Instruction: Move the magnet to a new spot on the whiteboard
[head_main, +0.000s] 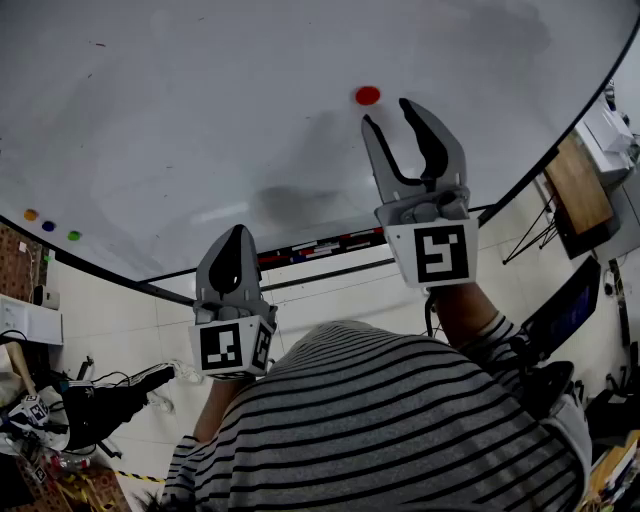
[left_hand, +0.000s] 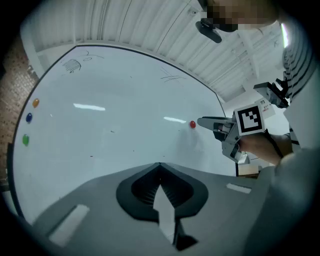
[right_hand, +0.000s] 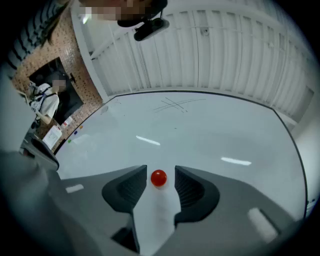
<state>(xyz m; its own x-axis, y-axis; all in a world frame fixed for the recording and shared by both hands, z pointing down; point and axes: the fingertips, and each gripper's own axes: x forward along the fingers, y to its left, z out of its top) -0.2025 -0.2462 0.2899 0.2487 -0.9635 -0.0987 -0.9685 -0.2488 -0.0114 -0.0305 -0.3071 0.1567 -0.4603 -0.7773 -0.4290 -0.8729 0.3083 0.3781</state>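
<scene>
A small red magnet sticks to the whiteboard. My right gripper is open and points at the board just below and to the right of the magnet. In the right gripper view the red magnet lies in the gap between the two fingertips, with space on either side, and the right gripper does not touch it. My left gripper is shut on nothing, lower and to the left near the board's bottom edge. The left gripper view shows the magnet just ahead of the right gripper.
Orange, blue and green magnets sit at the board's left edge. A ledge with markers runs under the board. Faint pen marks are near the board's top. A desk and a monitor stand at the right.
</scene>
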